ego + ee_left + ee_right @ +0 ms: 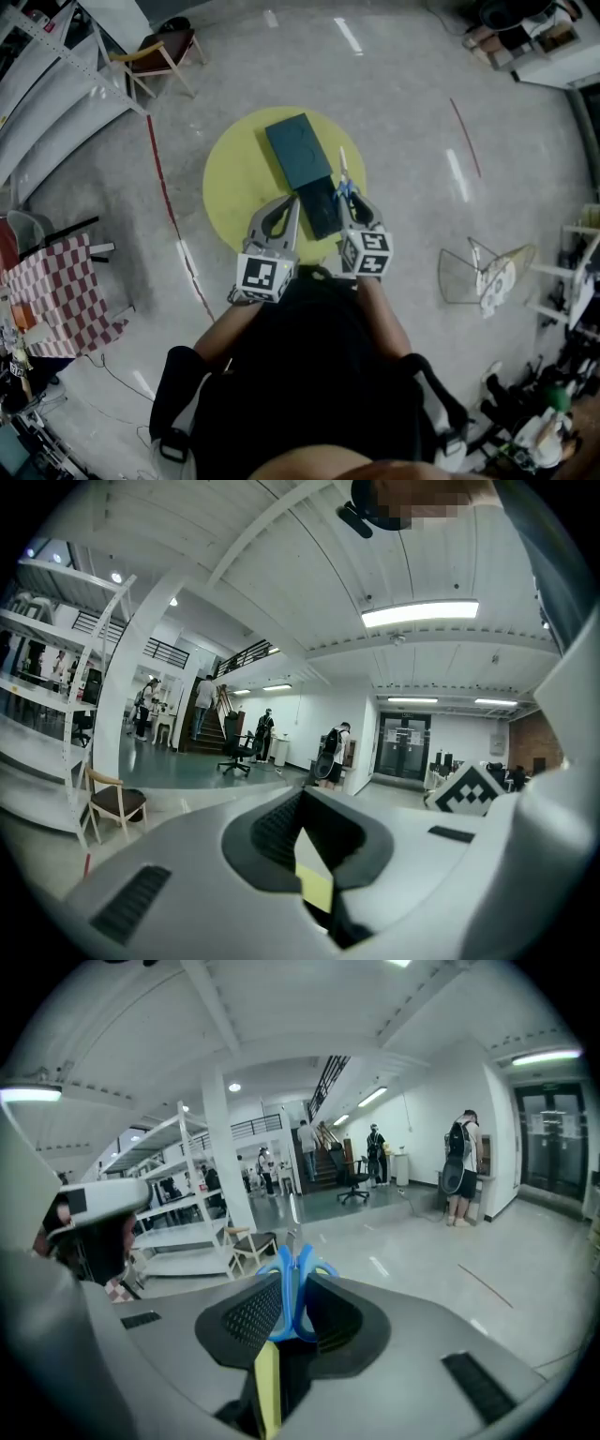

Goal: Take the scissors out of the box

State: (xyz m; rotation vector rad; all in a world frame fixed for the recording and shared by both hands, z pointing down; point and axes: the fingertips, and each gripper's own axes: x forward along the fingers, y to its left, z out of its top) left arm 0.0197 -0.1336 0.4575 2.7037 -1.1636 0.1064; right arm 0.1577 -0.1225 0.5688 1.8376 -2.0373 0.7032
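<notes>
On the round yellow table [232, 187] lies a dark teal box [298, 150], opened out, with its darker half [322, 208] nearer me. My right gripper [350, 200] [295, 1277] is raised above the table's near edge, right of the box. It is shut on the blue-handled scissors [343, 180] [287, 1305], whose pale blades point away from me. The blue handle loops stand upright between the black pads. My left gripper [279, 208] [302, 803] hovers beside the box's near end; its jaws meet at the tips with nothing between them.
A wooden chair [159, 52] stands at the far left, a checked cloth [66, 291] at the left, and a wire rack [473, 272] on the floor at the right. Shelving [178, 1213] and people [461, 1171] show far off across the hall.
</notes>
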